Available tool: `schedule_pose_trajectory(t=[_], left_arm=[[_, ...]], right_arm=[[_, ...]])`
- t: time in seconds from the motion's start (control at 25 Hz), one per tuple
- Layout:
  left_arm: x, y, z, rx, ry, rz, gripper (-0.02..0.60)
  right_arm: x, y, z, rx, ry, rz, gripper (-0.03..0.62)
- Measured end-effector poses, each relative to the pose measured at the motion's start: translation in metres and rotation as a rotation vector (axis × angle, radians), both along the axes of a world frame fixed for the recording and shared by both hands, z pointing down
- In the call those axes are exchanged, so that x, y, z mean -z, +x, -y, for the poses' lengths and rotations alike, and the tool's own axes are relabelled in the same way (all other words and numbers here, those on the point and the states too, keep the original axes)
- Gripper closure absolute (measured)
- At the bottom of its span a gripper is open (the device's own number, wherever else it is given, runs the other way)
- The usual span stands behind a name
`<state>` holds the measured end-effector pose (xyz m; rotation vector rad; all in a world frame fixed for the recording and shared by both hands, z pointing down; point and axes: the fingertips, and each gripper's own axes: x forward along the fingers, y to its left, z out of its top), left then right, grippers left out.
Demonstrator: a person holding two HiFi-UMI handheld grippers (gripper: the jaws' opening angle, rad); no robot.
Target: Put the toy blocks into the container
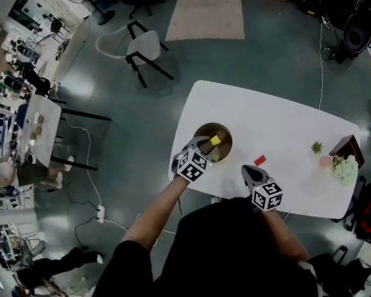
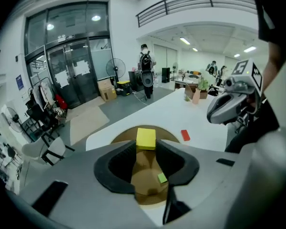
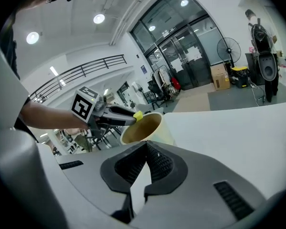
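Observation:
My left gripper (image 1: 211,143) is shut on a yellow block (image 2: 146,138), also seen as the yellow block (image 1: 215,140) and the yellow block (image 3: 138,115), and holds it over the mouth of the round tan container (image 1: 213,140). A small green block (image 2: 162,177) lies on the container's floor. A red block (image 1: 260,160) lies on the white table (image 1: 278,122) to the right of the container; the red block (image 2: 185,135) also shows in the left gripper view. My right gripper (image 1: 247,173) hovers near the table's front edge, shut and empty, with its jaws (image 3: 145,159) meeting in front of the container (image 3: 144,128).
A small green plant (image 1: 316,146), a pink cup (image 1: 325,161), a dark box (image 1: 348,148) and a pale bunch (image 1: 345,169) stand at the table's right end. A white chair (image 1: 139,48) stands on the floor beyond the table. People stand far off in the room.

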<state>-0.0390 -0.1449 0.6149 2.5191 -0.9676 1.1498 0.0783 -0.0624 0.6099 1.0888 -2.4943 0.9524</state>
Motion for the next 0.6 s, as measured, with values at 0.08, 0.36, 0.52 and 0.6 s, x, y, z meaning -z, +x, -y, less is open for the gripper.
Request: schedule_pose_trajectory(t=[0.08, 0.36, 0.52, 0.6], left_arm=[[-0.005, 0.003, 0.005, -0.031, -0.022, 0.024, 0.459], [-0.042, 0.014, 0.005, -0.148, -0.181, 0.133, 0.459], [-0.064, 0.018, 0.009, -0.178, -0.255, 0.171, 0.459], [-0.074, 0.018, 0.013, -0.180, -0.275, 0.204, 0.459]], right_arm=[[-0.001, 0.003, 0.005, -0.006, -0.001, 0.009, 0.594], [-0.012, 0.026, 0.016, -0.050, -0.023, 0.026, 0.594], [-0.018, 0.040, 0.022, -0.074, -0.036, 0.023, 0.594], [-0.022, 0.049, 0.026, -0.089, -0.039, 0.021, 0.594]])
